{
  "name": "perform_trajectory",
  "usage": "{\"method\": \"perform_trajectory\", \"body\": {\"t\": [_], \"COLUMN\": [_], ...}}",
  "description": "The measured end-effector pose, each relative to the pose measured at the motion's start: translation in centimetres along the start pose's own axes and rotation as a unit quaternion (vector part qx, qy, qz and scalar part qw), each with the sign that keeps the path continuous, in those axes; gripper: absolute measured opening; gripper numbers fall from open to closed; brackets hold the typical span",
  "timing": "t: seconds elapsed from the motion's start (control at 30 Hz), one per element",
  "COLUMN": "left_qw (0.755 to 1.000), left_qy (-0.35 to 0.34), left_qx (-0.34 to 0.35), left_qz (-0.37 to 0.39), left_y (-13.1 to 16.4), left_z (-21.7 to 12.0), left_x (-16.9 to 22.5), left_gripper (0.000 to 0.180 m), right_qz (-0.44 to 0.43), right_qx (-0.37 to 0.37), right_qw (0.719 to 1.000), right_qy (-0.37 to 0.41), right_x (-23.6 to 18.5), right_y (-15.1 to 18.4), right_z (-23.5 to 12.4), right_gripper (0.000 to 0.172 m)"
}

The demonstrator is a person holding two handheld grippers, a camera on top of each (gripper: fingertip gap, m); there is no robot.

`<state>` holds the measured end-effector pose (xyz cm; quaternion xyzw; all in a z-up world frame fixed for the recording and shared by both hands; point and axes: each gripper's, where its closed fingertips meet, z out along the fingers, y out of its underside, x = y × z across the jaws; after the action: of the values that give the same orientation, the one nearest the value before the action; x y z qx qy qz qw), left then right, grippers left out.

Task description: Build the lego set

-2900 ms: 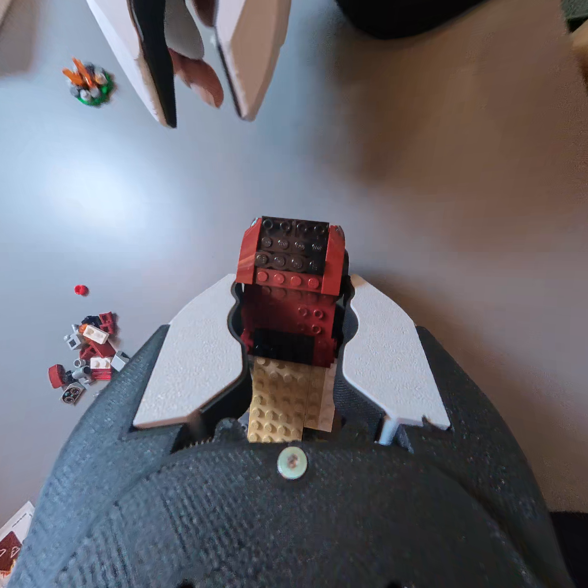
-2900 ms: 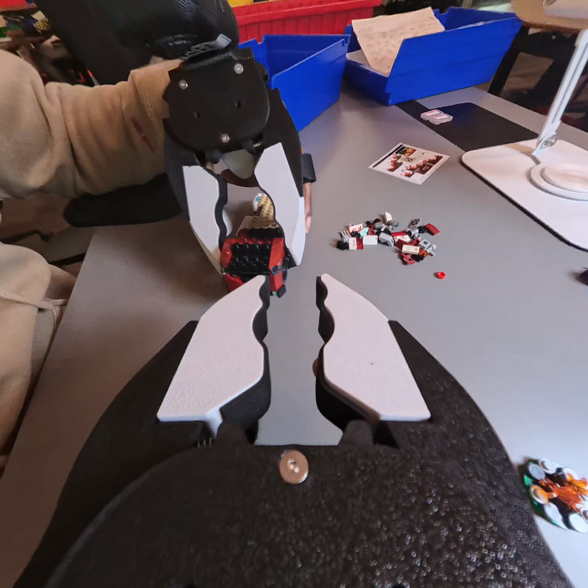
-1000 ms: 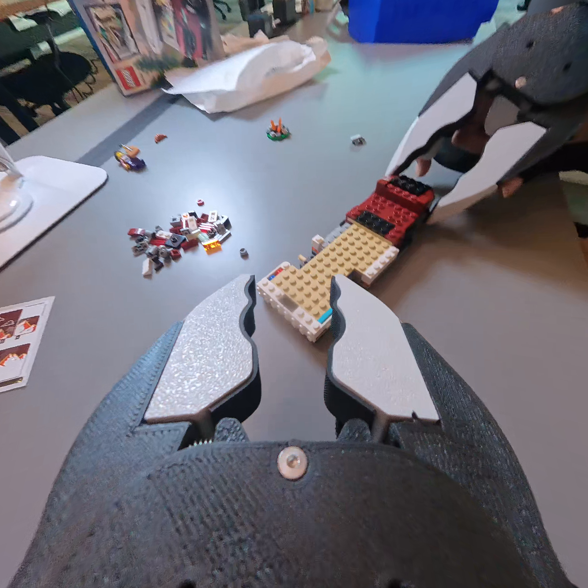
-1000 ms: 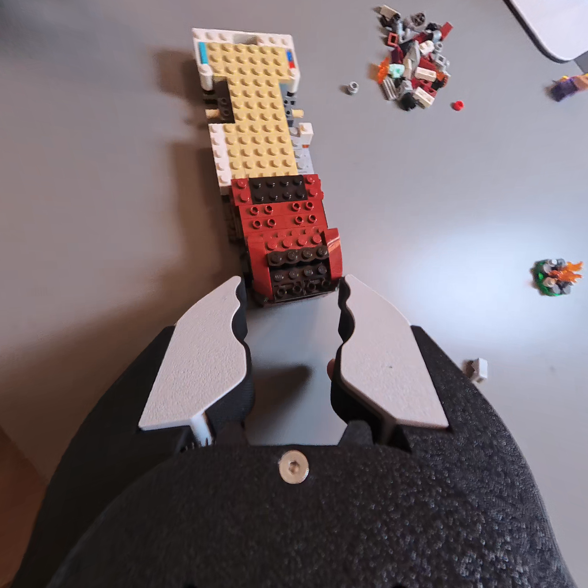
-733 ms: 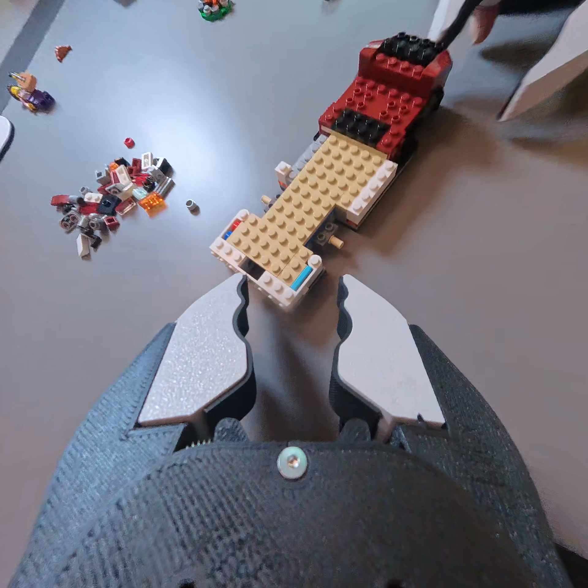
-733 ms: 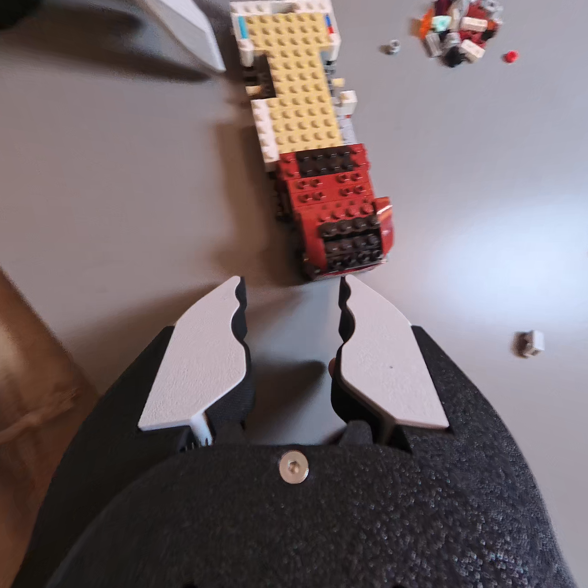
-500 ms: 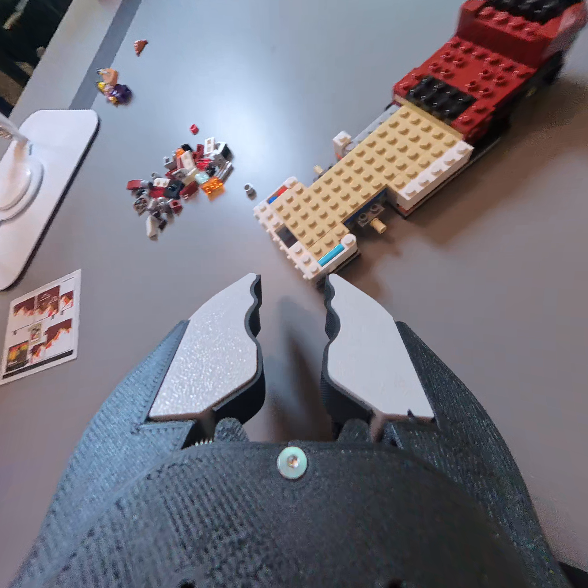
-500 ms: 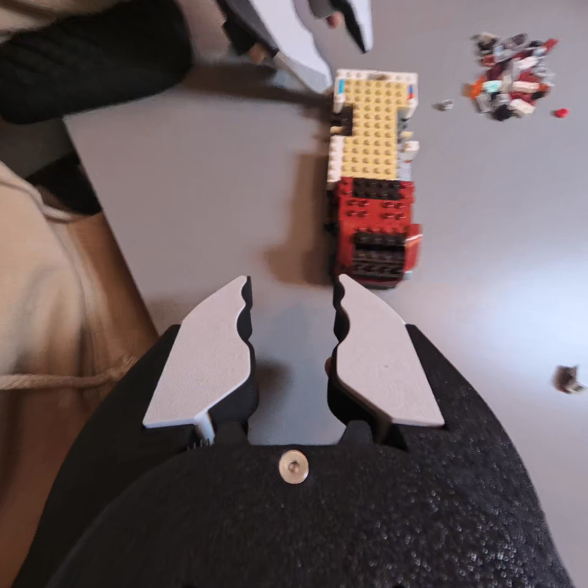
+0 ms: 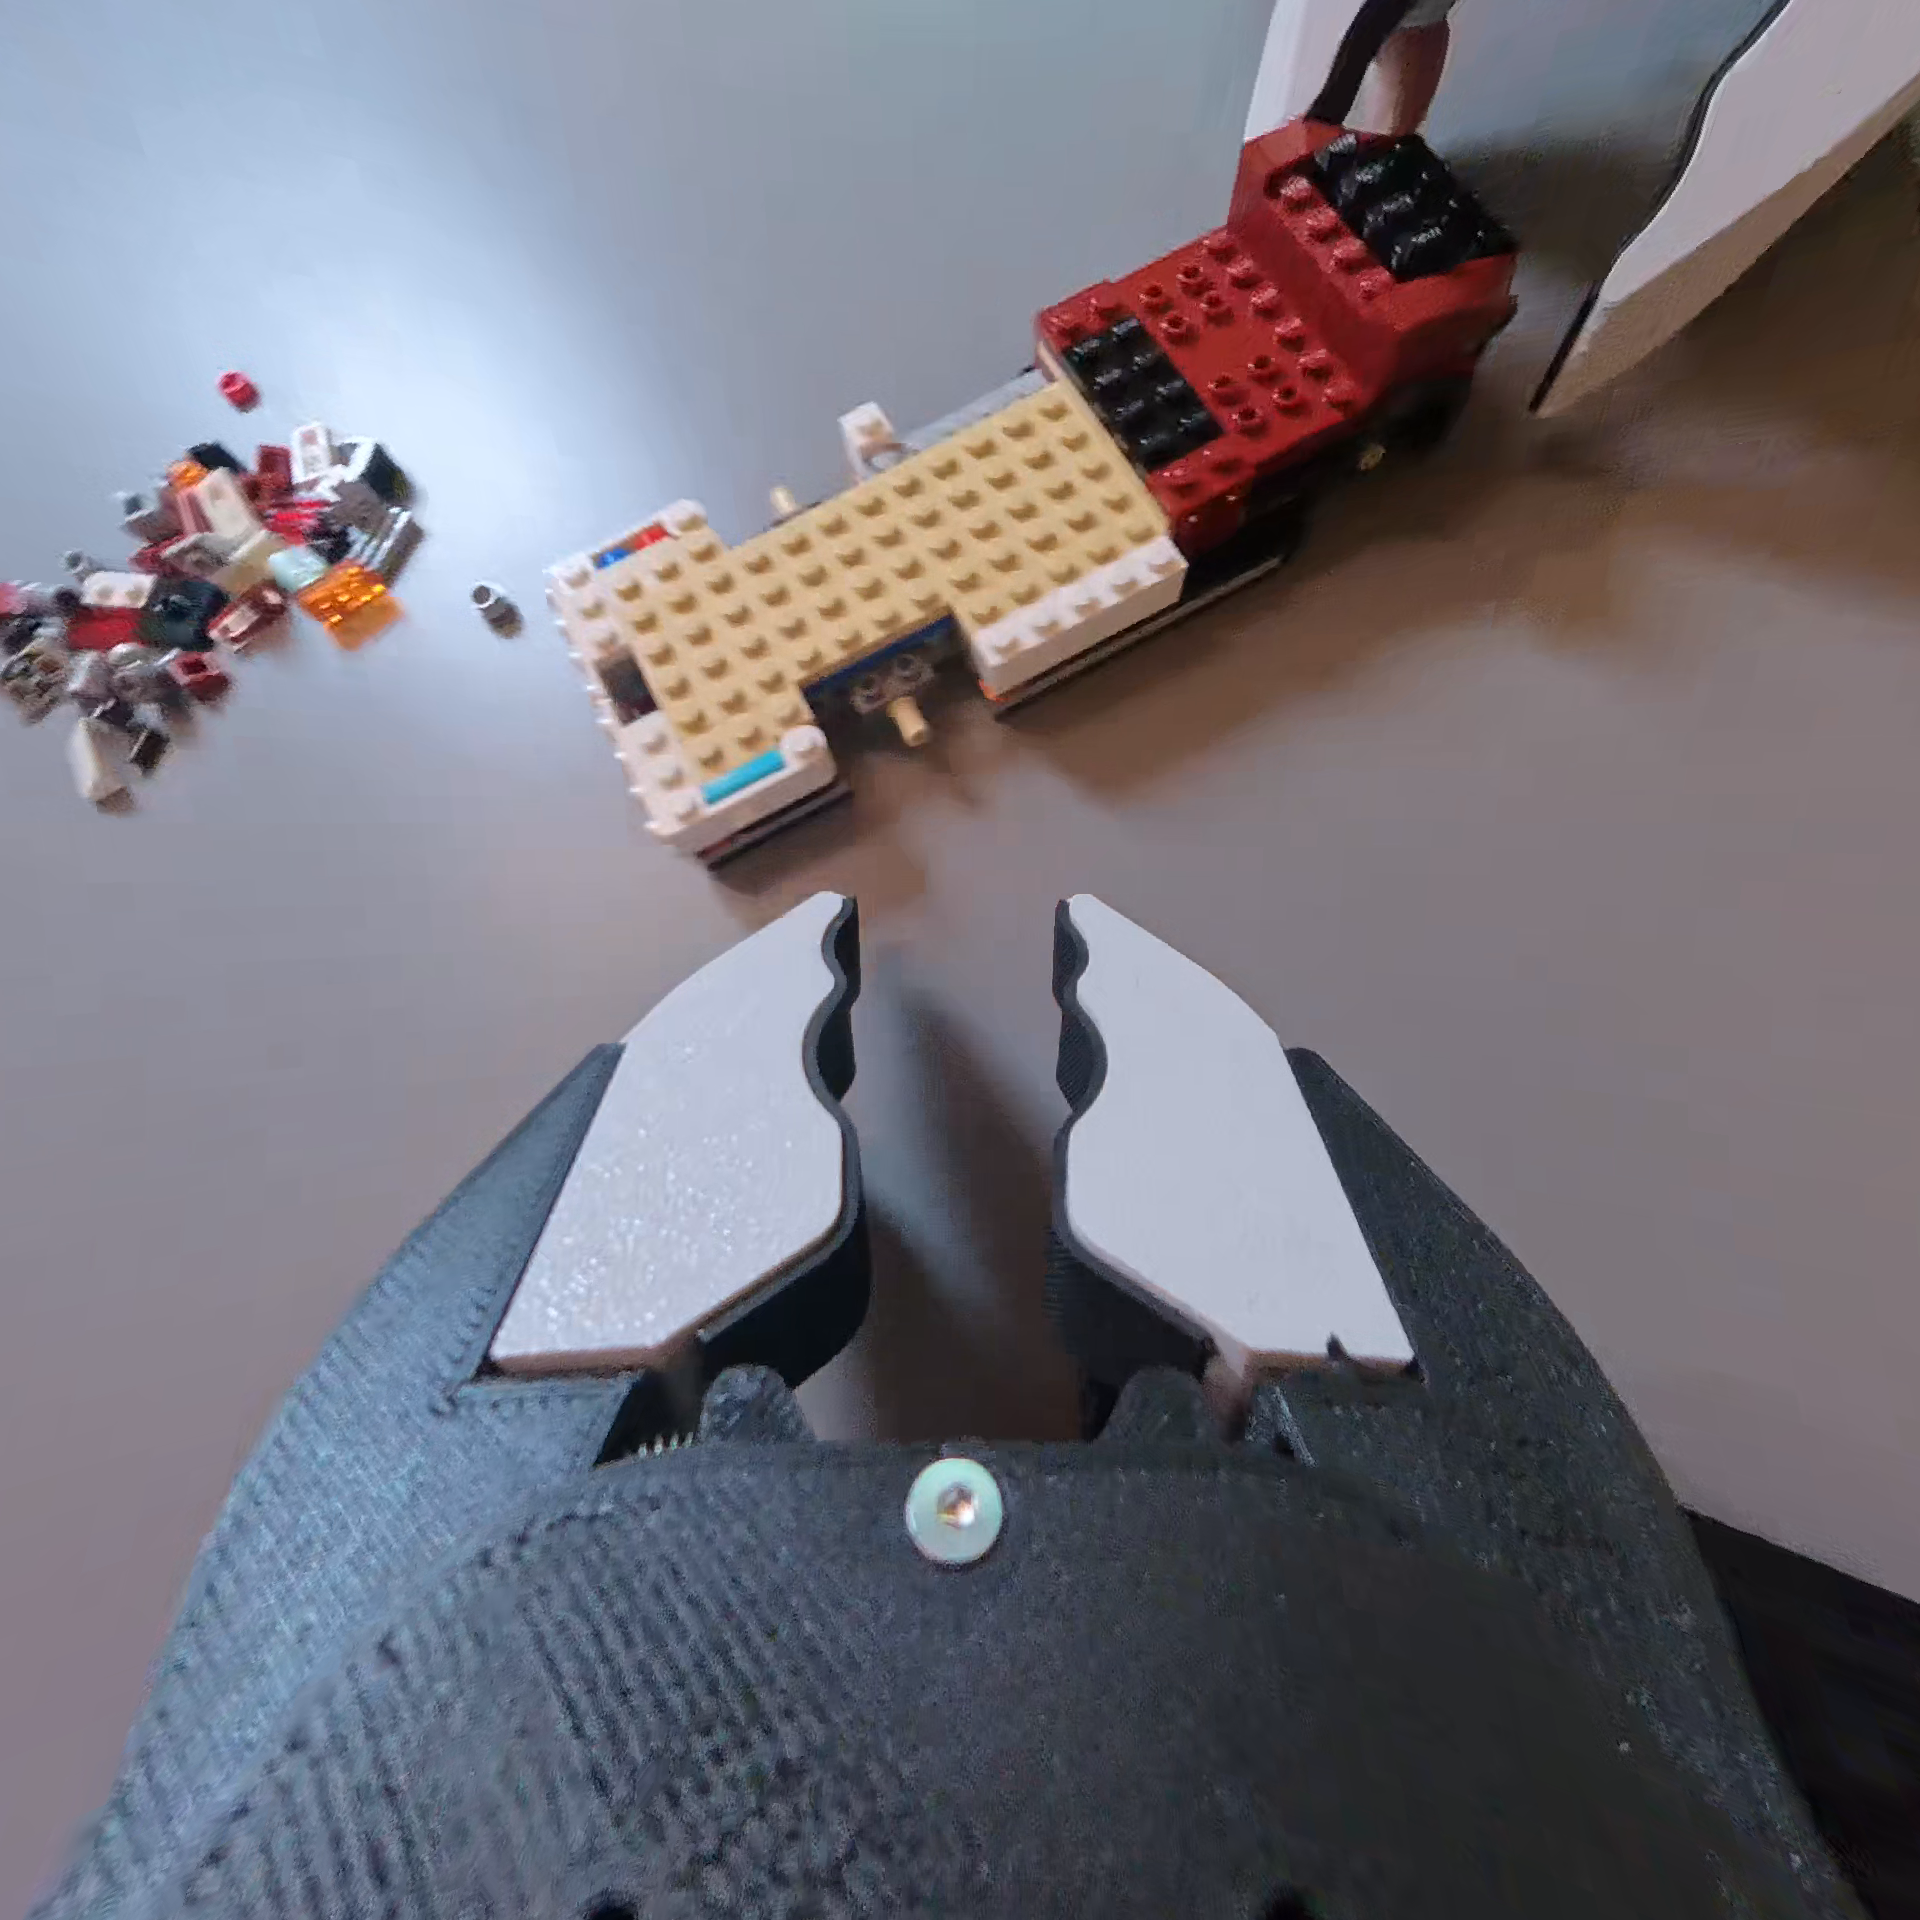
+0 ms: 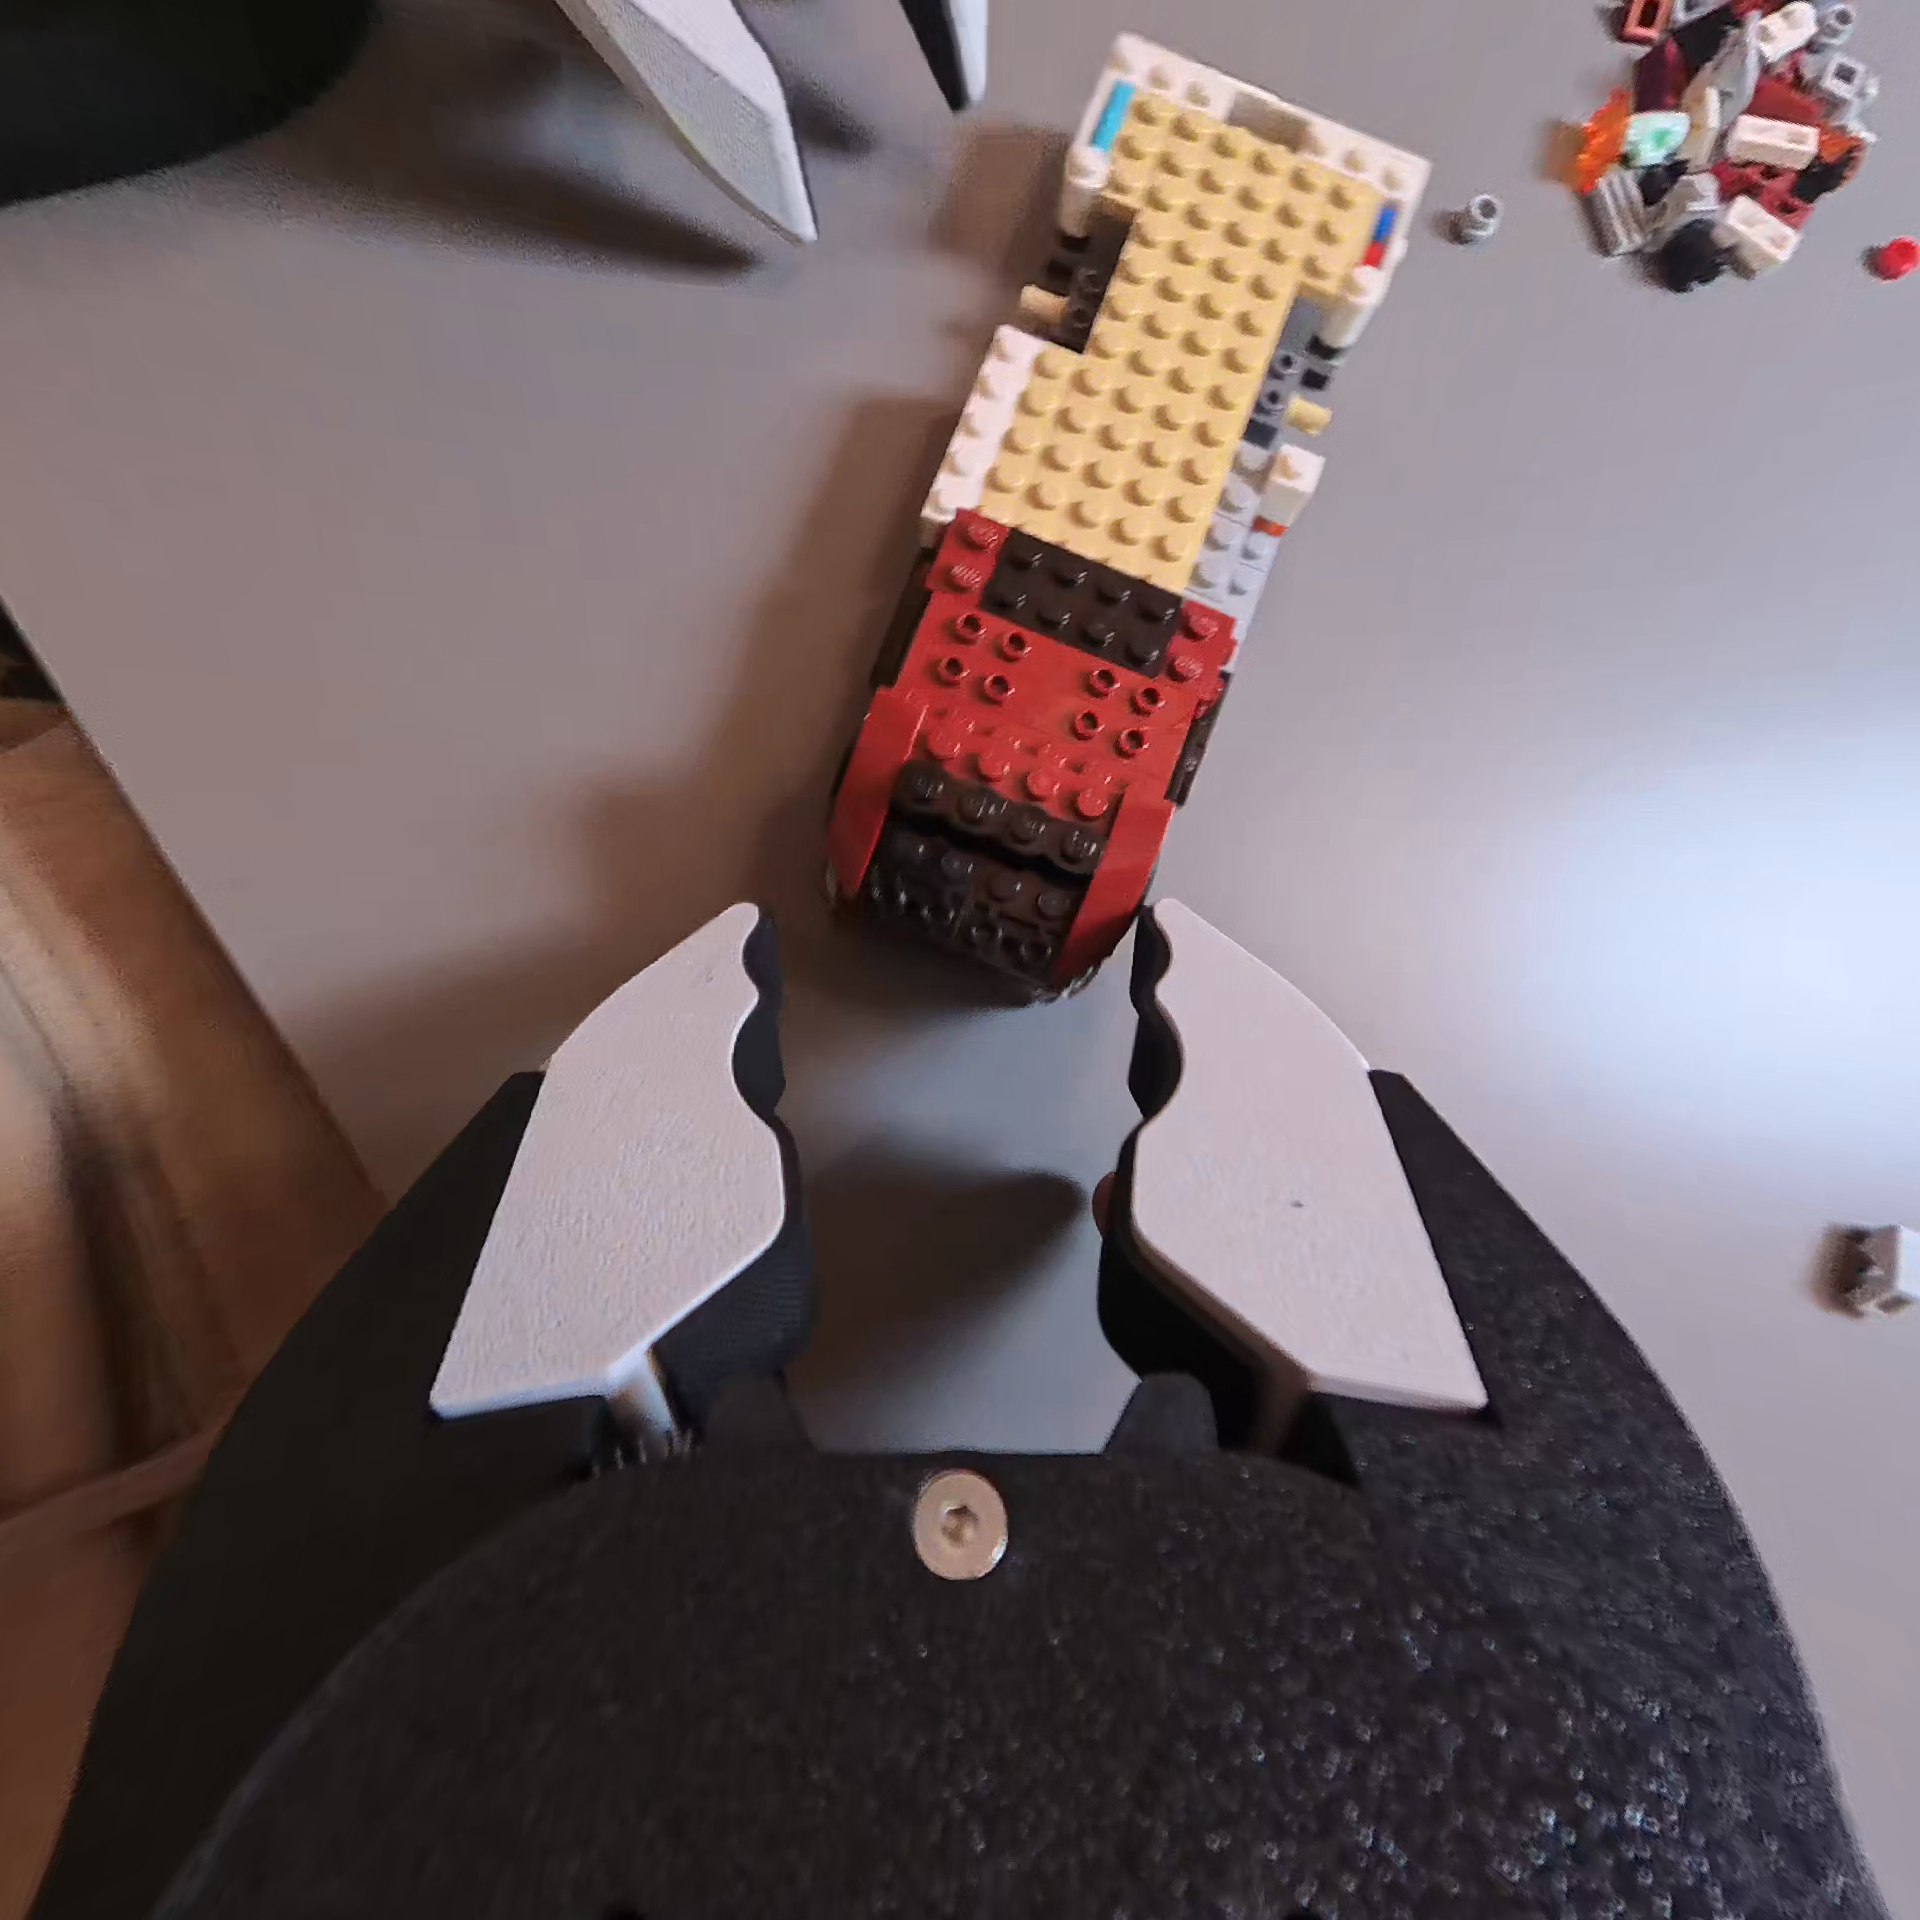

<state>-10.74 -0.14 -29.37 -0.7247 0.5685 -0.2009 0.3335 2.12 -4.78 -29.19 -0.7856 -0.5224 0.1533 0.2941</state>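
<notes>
Both grippers have let go of the brick model [image 9: 904,582] and backed off: nearly three seconds ago the left gripper [image 9: 956,914] clamped it aloft by its tan deck, and now it lies flat on the grey table [image 9: 1455,935]. Since half a second ago the right gripper [image 10: 951,925] has widened its jaws and come nearer to the model's far-right, dark-red end, while the left has narrowed a little. At present the left gripper's jaws stand partly open with nothing between them, just short of the model's near white corner. Wide open and equally empty, the right gripper has its right fingertip [image 10: 1169,935] just beside the rounded red nose; whether it touches cannot be told. From here, a nudge by that fingertip could skew or slide the model across the smooth table, and a squeeze on the curved red sides might slip or pop bricks loose. Well to the left lie the loose-brick pile [image 9: 197,561] and a small grey round piece [image 9: 497,606], which a sliding model could scatter.
</notes>
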Motion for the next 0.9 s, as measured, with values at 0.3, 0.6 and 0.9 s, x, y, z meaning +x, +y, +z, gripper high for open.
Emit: {"method": "perform_trajectory", "body": {"t": [0.3, 0.6, 0.9], "left_qw": [0.999, 0.979, 0.952], "left_qy": [-0.01, -0.055, -0.175], "left_qx": [0.031, 0.189, 0.239], "left_qz": [0.016, -0.047, -0.075], "left_y": [-1.7, -6.6, -6.3], "left_z": [-0.2, -3.9, -4.9], "left_x": [-0.3, -2.0, -5.7], "left_gripper": [0.045, 0.03, 0.009], "right_qz": [-0.057, -0.364, -0.557], "right_qx": [0.111, 0.017, -0.095], "right_qw": [0.97, 0.925, 0.797], "right_qy": [-0.209, -0.104, -0.213], "right_x": [-8.7, 2.4, -0.8], "right_y": [-3.5, -6.1, -5.4], "right_z": [-0.7, 0.3, 4.8], "right_gripper": [0.039, 0.071, 0.077]}}
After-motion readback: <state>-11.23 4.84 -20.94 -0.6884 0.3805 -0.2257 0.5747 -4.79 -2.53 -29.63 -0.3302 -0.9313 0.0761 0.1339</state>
